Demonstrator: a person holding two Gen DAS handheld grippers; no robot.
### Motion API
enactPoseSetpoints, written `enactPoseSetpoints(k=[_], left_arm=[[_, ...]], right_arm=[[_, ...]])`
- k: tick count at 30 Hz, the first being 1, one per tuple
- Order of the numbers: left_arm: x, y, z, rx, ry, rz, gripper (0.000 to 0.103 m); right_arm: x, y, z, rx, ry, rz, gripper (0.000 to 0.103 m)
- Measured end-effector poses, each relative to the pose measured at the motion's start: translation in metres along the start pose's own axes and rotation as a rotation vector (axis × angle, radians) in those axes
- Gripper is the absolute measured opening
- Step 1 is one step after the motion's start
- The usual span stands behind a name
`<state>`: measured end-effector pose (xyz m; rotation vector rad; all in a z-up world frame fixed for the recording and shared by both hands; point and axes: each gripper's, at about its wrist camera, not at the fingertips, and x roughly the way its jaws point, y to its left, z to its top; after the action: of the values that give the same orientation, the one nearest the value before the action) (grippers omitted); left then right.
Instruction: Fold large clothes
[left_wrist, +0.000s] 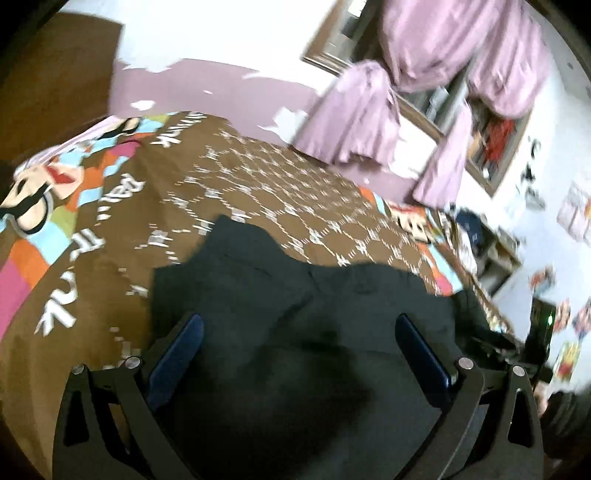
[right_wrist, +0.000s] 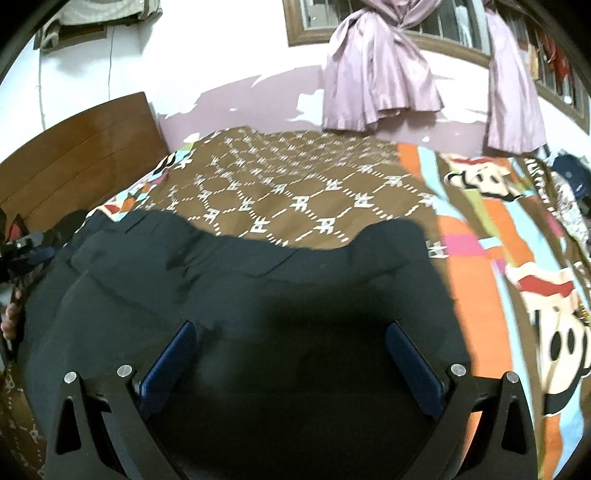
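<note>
Bedroom setting: a bed covered by a brown bedspread (right_wrist: 295, 184) printed with a white lattice of dashes and repeated block motifs, bordered by orange, pink, blue and green patches and cartoon monkey faces (right_wrist: 554, 332). White lettering runs along the border in the left wrist view, but blur and viewing angle leave it unreadable. A wooden headboard (right_wrist: 85, 147) stands at one end; the wall behind (right_wrist: 229, 48) is white above and mauve below, with patchy paint. Mauve curtains (right_wrist: 376, 74) hang knotted before a wood-framed window (right_wrist: 291, 26).

Task item: a dark garment (right_wrist: 240, 295), black to deep navy, lies spread on the bedspread near the bed's front edge, with a seam and a flap-like line visible across its upper part. No label or brand can be made out on it.

Left gripper (left_wrist: 299, 332): spread wide, blue-padded fingers (left_wrist: 184, 350) on either side of the garment (left_wrist: 295, 314), directly over the cloth and gripping nothing; contact with the fabric cannot be judged.

Right gripper (right_wrist: 291, 339): likewise spread wide, blue pads (right_wrist: 173, 354) flanking the dark cloth, holding nothing. At the left edge of the right wrist view the other gripper's body (right_wrist: 26, 247) appears beside the garment.
</note>
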<state>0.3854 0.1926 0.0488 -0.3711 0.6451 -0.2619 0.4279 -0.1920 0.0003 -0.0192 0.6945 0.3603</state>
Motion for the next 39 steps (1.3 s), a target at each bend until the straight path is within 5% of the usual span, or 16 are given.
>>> enactPoseSetpoints(k=[7,13,23,35,39], left_arm=[[-0.010,0.052,0.006,-0.127,0.089,0.002,0.102],[0.005,0.058,-0.010,-0.161,0.212,-0.024,0.102],[0.024,0.076,-0.022,-0.248,0.311,-0.125,0.102],[0.024,0.083,-0.020,-0.243,0.342,-0.163,0.102],[0.023,0.084,-0.020,-0.227,0.344,-0.157,0.102]], right_arm=[[-0.019,-0.046,-0.004,0.097,-0.018,-0.065,0.103],[-0.007,-0.088,-0.026,0.245,0.073,-0.050,0.103],[0.023,-0.119,-0.062,0.429,0.177,0.170,0.103],[0.025,-0.102,-0.065,0.385,0.231,0.438,0.103],[0.028,-0.098,-0.066,0.372,0.255,0.442,0.103]])
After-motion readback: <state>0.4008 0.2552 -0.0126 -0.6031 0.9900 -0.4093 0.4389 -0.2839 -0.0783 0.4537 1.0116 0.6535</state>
